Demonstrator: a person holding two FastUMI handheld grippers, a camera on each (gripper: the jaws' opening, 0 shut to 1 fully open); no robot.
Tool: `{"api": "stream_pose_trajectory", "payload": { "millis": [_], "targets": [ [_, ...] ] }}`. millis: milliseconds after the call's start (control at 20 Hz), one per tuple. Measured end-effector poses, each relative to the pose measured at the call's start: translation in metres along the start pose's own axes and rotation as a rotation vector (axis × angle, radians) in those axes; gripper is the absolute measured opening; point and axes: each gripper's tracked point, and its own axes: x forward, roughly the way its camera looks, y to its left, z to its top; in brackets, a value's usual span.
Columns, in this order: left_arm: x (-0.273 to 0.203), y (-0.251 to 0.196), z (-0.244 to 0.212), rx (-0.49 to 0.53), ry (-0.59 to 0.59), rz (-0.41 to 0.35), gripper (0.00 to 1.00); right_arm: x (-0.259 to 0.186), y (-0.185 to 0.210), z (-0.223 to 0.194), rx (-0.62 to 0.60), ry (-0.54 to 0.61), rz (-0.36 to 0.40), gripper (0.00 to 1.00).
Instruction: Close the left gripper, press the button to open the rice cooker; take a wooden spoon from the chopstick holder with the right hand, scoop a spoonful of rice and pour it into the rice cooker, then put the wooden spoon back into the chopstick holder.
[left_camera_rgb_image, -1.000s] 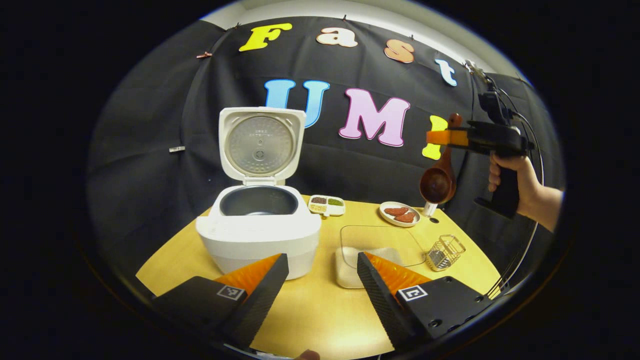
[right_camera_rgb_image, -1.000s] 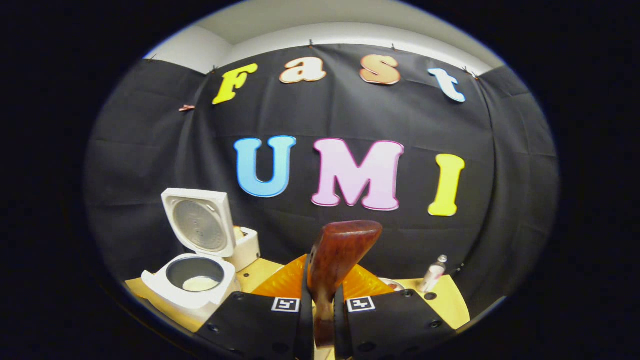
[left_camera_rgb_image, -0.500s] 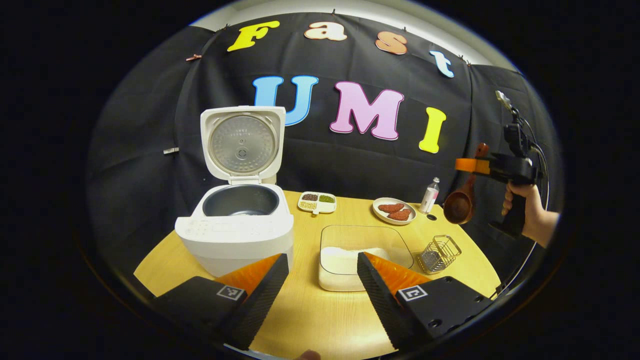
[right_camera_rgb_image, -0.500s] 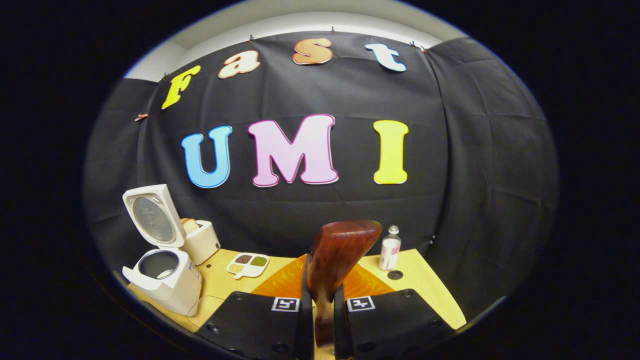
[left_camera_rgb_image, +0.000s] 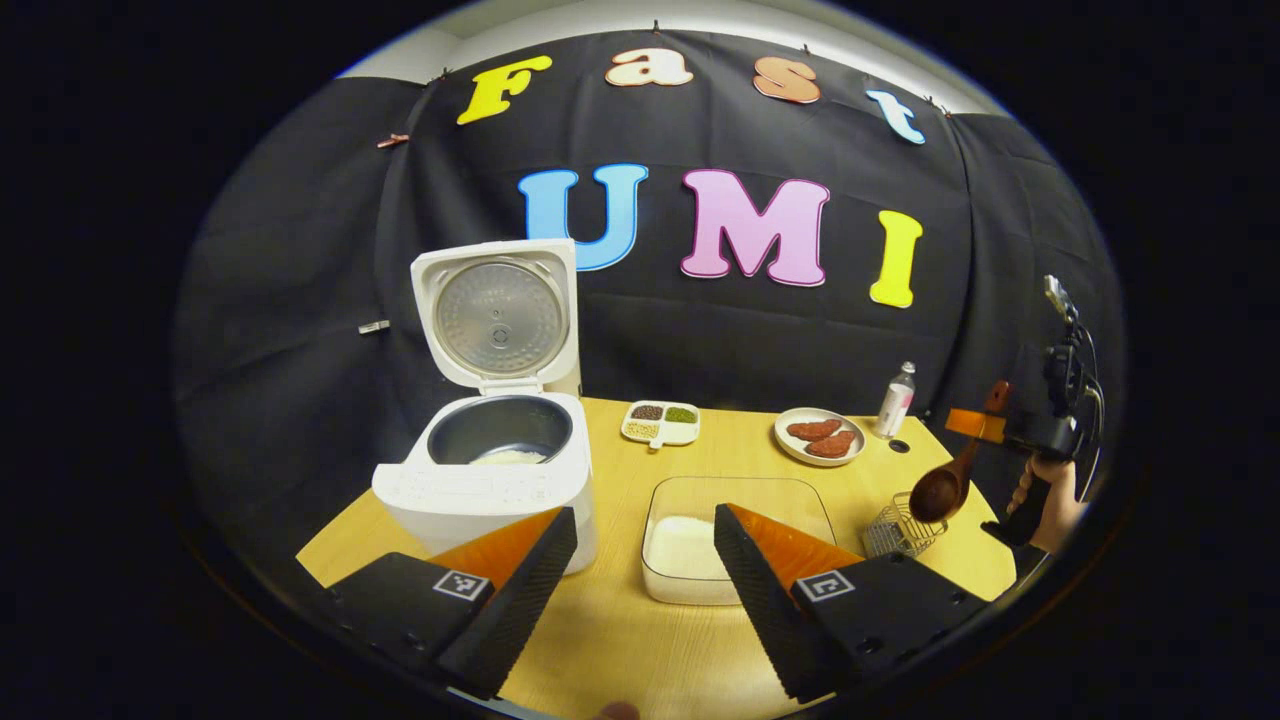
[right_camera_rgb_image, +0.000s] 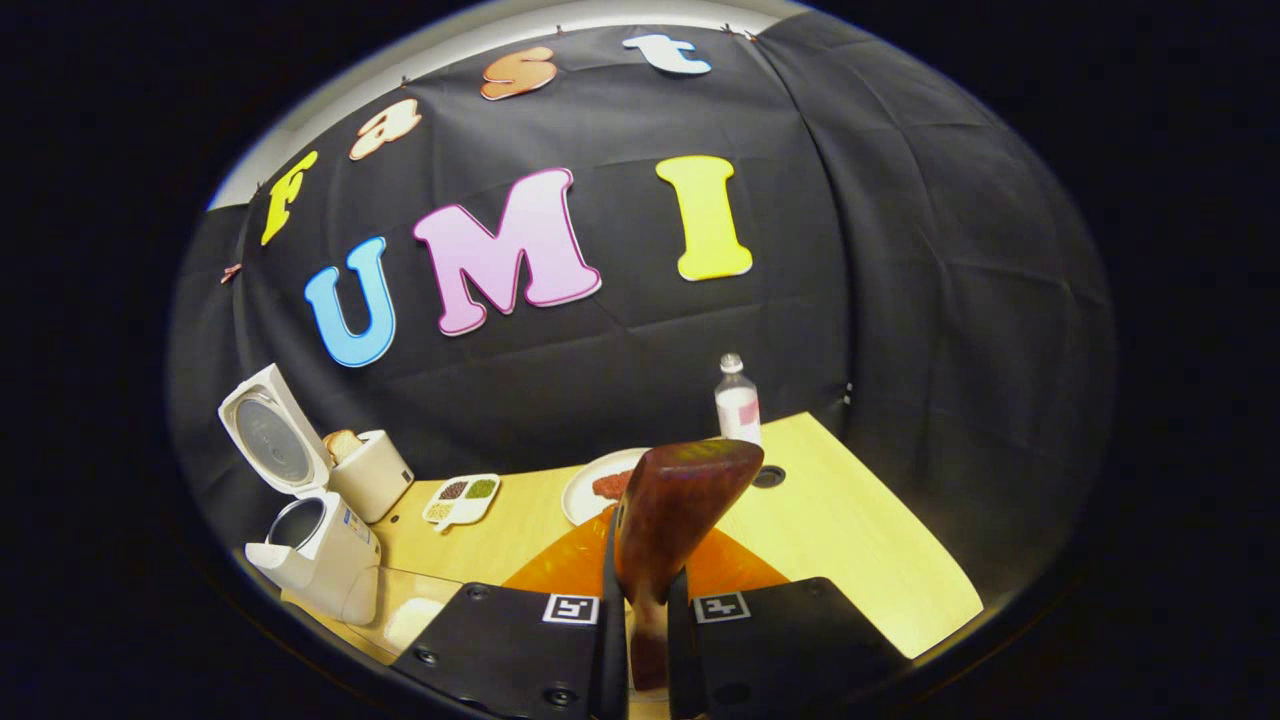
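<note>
Right gripper (right_camera_rgb_image: 638, 640) clamps the wooden spoon (left_camera_rgb_image: 945, 487), bowl just above the chopstick holder (left_camera_rgb_image: 897, 525). Left gripper (left_camera_rgb_image: 645, 560) hangs wide, rice cooker (left_camera_rgb_image: 490, 470) lid up.

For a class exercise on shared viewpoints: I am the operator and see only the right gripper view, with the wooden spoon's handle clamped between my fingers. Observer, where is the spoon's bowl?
Observer: In the left gripper view, the wooden spoon hangs bowl-down from the right gripper, just over the wire chopstick holder. I cannot tell if they touch.
Operator: Is there rice in the cooker's pot?
Observer: Yes, a white patch of rice lies at the bottom of the open rice cooker.
Operator: What is the left gripper doing?
Observer: The left gripper is open and holds nothing, facing the glass dish of rice.
</note>
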Motion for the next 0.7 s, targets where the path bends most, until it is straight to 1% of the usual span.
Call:
{"api": "stream_pose_trajectory", "payload": {
  "millis": [200,350,400,450,500,600,650,700],
  "targets": [
    [-0.012,-0.014,-0.006,0.001,0.013,0.015,0.96,0.012,-0.007,-0.022,0.071,0.038,-0.002,0.20],
    [-0.023,-0.013,-0.014,0.015,0.027,0.034,0.96,0.017,-0.008,-0.041,0.096,0.070,-0.018,0.20],
    [-0.026,-0.010,-0.015,0.013,0.030,0.039,0.95,0.018,-0.008,-0.046,0.110,0.079,-0.023,0.16],
    [-0.028,-0.008,-0.015,0.008,0.031,0.045,0.95,0.018,-0.010,-0.051,0.121,0.084,-0.029,0.16],
    [-0.030,-0.005,-0.015,-0.001,0.031,0.051,0.95,0.017,-0.012,-0.056,0.125,0.091,-0.040,0.21],
    [-0.033,0.005,-0.014,-0.031,0.032,0.068,0.95,0.011,-0.013,-0.063,0.129,0.104,-0.053,0.23],
    [-0.034,0.009,-0.014,-0.054,0.030,0.071,0.95,0.010,-0.014,-0.061,0.122,0.100,-0.058,0.15],
    [-0.036,0.012,-0.012,-0.077,0.026,0.072,0.95,0.009,-0.016,-0.060,0.114,0.097,-0.061,0.26]
  ]
}}
